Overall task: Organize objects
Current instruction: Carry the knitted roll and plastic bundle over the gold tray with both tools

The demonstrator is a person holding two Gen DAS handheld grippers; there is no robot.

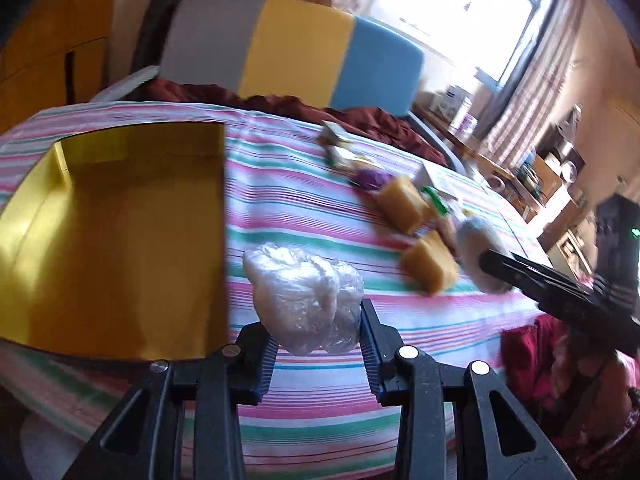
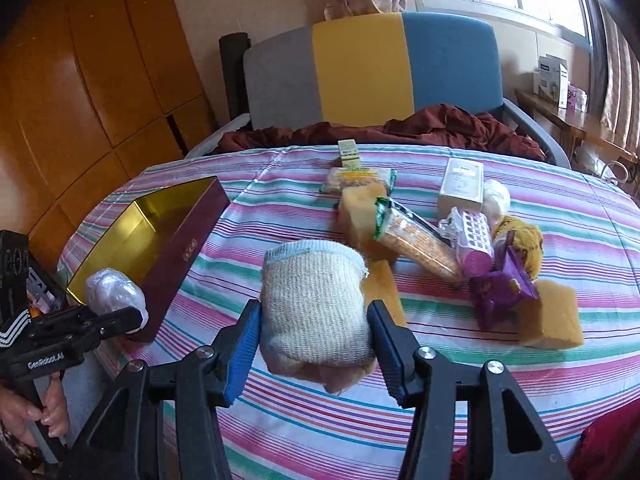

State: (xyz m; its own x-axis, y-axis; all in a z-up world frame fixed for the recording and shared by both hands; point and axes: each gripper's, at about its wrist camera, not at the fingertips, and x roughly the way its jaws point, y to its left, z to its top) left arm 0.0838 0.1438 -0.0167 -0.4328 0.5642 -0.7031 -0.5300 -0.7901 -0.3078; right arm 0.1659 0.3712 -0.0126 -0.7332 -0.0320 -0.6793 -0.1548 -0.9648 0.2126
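Observation:
My left gripper is shut on a clear plastic-wrapped bundle, held above the striped cloth just right of the open gold-lined box. The right wrist view shows that bundle in the left gripper at the near end of the maroon box. My right gripper is shut on a cream knitted scrubbing pad with a blue hem, lifted over the cloth. Seen from the left, the pad sits at the right gripper's tip.
A pile lies on the striped table cloth: yellow sponges, a snack packet, purple wrappers, a pink-and-white roller, a cream carton. A grey, yellow and blue chair stands behind. A hand grips the left handle.

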